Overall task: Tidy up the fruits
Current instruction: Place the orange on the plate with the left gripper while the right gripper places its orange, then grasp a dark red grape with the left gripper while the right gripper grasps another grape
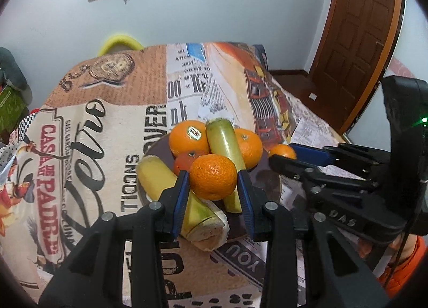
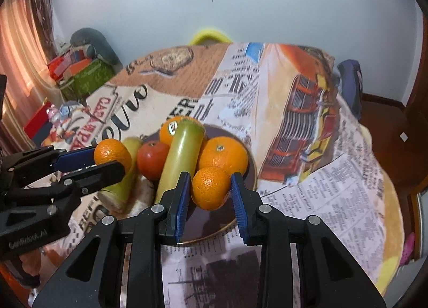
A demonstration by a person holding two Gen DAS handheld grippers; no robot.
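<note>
Two grippers are each clamping a mandarin for you: your left gripper [image 1: 213,183] is pinching one mandarin [image 1: 213,176] between its blue pads, and your right gripper [image 2: 210,190] is squeezing a smaller mandarin [image 2: 210,187] the same way. Both are hanging over the near edge of the dark plate [image 2: 214,223]. On that plate an orange with a sticker [image 1: 188,137], a red fruit [image 2: 152,159] and a green stalk piece [image 2: 183,153] are lying together, on the printed tablecloth [image 1: 107,131].
</note>
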